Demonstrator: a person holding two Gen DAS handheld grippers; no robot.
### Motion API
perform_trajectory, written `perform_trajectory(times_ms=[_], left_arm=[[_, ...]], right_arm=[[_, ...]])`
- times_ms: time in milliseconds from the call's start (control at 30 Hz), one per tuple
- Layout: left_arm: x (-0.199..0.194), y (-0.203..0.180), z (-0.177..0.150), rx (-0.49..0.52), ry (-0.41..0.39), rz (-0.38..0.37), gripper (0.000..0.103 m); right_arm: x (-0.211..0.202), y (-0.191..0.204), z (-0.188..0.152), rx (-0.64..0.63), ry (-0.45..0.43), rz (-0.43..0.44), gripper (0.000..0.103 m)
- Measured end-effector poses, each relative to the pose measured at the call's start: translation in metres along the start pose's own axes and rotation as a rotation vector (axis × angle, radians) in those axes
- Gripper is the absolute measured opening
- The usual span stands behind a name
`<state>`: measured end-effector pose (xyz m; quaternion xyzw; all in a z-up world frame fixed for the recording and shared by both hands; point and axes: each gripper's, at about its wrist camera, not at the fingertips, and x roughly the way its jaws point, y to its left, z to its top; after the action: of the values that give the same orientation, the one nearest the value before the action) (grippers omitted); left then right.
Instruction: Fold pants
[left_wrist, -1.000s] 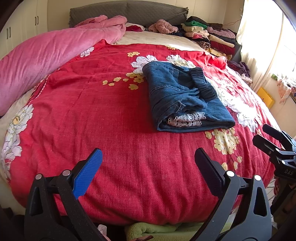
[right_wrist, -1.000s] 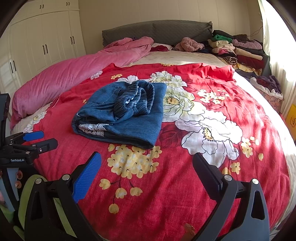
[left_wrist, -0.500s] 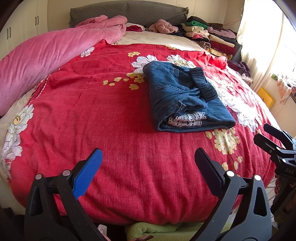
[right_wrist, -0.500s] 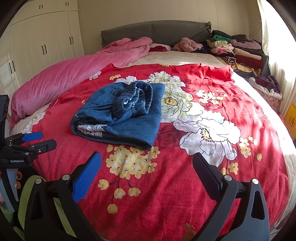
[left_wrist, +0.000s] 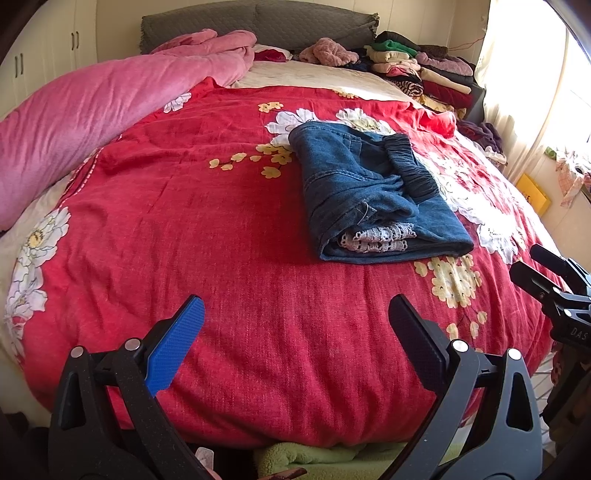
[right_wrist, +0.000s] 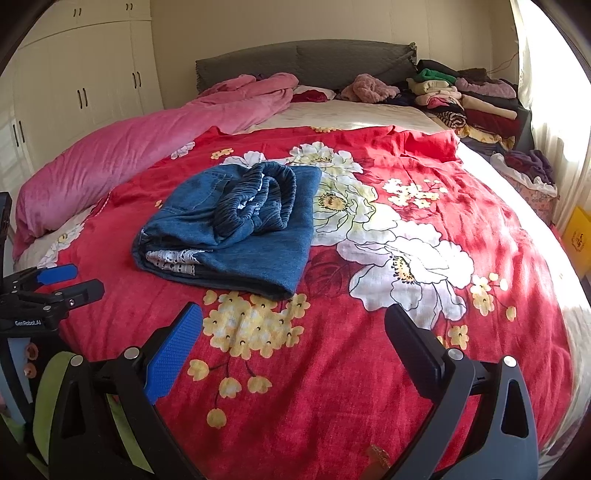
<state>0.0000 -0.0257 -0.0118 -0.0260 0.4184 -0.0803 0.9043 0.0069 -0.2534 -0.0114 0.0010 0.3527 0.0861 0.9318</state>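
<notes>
I find the pants (left_wrist: 373, 195) folded into a compact bundle, lying on the bed (left_wrist: 221, 229) toward its right side and well short of the foot edge. My left gripper (left_wrist: 295, 332) and right gripper (right_wrist: 293, 332) both hover near the foot edge, fingers spread and holding nothing. The bundle lies ahead-right of the left gripper and ahead-left of the right; neither looks clearly nearer. Its long axis runs roughly foot-to-head. No containers noted. I judge folding essentially complete.
</notes>
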Motion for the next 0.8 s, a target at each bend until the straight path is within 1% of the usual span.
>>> perform_trajectory(times_ms=[233, 300, 367, 467, 567, 633, 700, 800], left_arm=[[0.0, 0.001, 0.001, -0.001, -0.002, 0.005, 0.094], [-0.001, 0.007, 0.002, -0.014, 0.0, 0.013, 0.094], [-0.002, 0.011, 0.005, -0.027, -0.001, 0.034, 0.094], [-0.002, 0.026, 0.01, -0.076, 0.0, 0.028, 0.094], [-0.005, 0.045, 0.02, -0.103, -0.028, 0.085, 0.094], [-0.006, 0.066, 0.032, -0.131, -0.046, 0.107, 0.094], [0.001, 0.09, 0.046, -0.165, -0.033, 0.151, 0.094], [0.024, 0.141, 0.072, -0.214, -0.006, 0.23, 0.094]], right_arm=[[0.0, -0.005, 0.0, 0.002, 0.001, -0.022, 0.098], [0.001, -0.009, 0.0, 0.011, 0.003, -0.031, 0.098], [0.002, -0.017, 0.001, 0.033, 0.007, -0.039, 0.098], [0.001, -0.038, 0.004, 0.084, 0.007, -0.068, 0.098], [0.001, -0.069, 0.009, 0.121, -0.005, -0.133, 0.098], [0.003, -0.097, 0.015, 0.146, -0.01, -0.195, 0.098], [0.006, -0.128, 0.021, 0.169, -0.018, -0.264, 0.098], [0.018, -0.179, 0.031, 0.19, 0.003, -0.357, 0.098]])
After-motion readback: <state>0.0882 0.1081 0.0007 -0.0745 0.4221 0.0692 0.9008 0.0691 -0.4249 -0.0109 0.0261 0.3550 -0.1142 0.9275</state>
